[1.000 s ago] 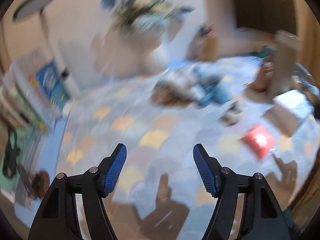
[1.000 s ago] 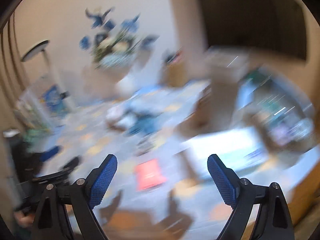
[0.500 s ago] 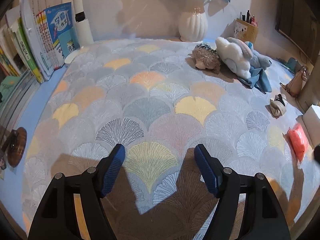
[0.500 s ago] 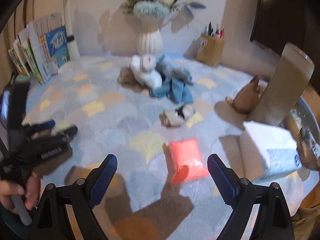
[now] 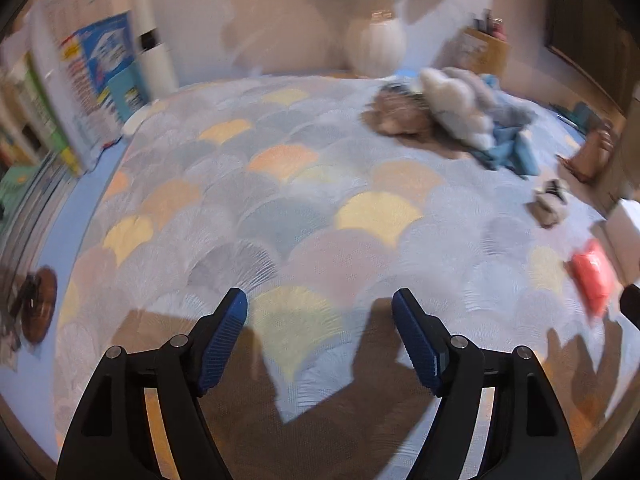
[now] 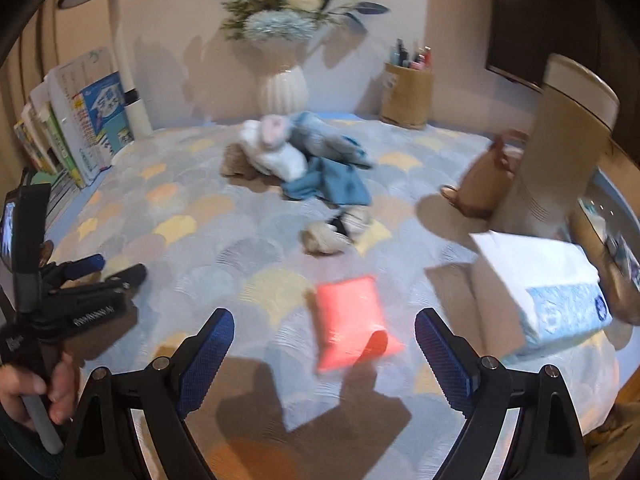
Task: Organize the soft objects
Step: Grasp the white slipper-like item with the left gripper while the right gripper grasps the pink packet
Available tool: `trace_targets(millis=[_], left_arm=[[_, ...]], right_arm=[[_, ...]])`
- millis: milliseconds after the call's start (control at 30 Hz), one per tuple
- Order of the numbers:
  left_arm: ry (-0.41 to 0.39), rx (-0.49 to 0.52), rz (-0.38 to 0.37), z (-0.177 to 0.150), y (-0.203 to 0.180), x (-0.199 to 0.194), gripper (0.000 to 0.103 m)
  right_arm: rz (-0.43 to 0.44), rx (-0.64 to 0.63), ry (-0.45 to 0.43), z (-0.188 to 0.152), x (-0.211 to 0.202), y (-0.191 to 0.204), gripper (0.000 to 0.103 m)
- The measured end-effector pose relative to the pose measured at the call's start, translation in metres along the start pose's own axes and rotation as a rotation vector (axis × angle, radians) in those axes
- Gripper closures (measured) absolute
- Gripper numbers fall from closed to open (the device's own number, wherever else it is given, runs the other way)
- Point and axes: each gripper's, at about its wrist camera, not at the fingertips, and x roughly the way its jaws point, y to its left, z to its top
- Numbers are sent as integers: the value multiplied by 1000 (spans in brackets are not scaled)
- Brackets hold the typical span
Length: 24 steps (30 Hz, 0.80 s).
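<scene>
Soft things lie on a table with a fan-patterned cloth (image 5: 280, 208). A white plush rabbit (image 6: 276, 152), a brown plush hedgehog (image 6: 236, 164) and a blue cloth (image 6: 332, 184) are heaped at the far middle; the heap also shows in the left wrist view (image 5: 460, 112). A small beige and black sock bundle (image 6: 332, 228) lies nearer. A coral-pink soft pouch (image 6: 348, 324) lies just ahead of my right gripper (image 6: 324, 340), which is open and empty. My left gripper (image 5: 320, 328) is open and empty over bare cloth; it shows at the left in the right wrist view (image 6: 92, 276).
A white vase of flowers (image 6: 284, 88) and a pen holder (image 6: 406, 96) stand at the back. Books (image 6: 80, 120) line the left edge. A tissue pack (image 6: 540, 296), a tall beige cylinder (image 6: 560, 140) and a small brown bag (image 6: 484, 180) stand at the right.
Both views swung down from the blurred room onto the table. The right gripper has come closer to the pink pouch. Both grippers stay open.
</scene>
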Motion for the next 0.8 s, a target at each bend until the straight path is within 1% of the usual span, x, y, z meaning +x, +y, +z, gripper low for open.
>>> trace_targets(millis=[100, 133, 200, 300, 367, 400, 433, 467, 600, 633, 667, 700, 733, 767, 800], left_arm=[[-53, 101, -59, 20, -27, -23, 29], [-60, 145, -92, 27, -39, -28, 29], [-59, 240, -186, 42, -68, -34, 29], [-20, 359, -299, 63, -112, -24, 29], [19, 435, -332, 70, -138, -6, 31], [49, 455, -342, 72, -148, 4, 33], [72, 462, -350, 74, -155, 14, 35], [81, 462, -356, 75, -160, 21, 36], [94, 438, -398, 82, -172, 39, 36], [95, 427, -405, 84, -174, 42, 37], [98, 421, -407, 84, -175, 45, 41], [106, 422, -408, 84, -177, 48, 51], [122, 427, -408, 82, -178, 51, 57], [126, 433, -403, 80, -178, 54, 58], [114, 440, -397, 78, -178, 54, 65]], right_arm=[[-11, 15, -18, -4, -5, -16, 12], [-2, 23, -11, -6, -4, -23, 12], [39, 46, 16, -8, 3, -33, 12], [111, 89, 52, -11, 16, -41, 12], [146, 110, 67, -14, 20, -44, 12], [155, 117, 72, -15, 22, -47, 12], [154, 117, 72, -16, 22, -48, 12], [154, 113, 74, -16, 22, -50, 12], [155, 102, 82, -19, 23, -53, 12], [154, 95, 83, -19, 24, -53, 12], [151, 87, 82, -19, 26, -52, 12], [145, 79, 79, -18, 28, -50, 12], [144, 72, 78, -17, 31, -49, 12], [145, 68, 81, -16, 34, -47, 12], [141, 69, 83, -15, 37, -47, 12]])
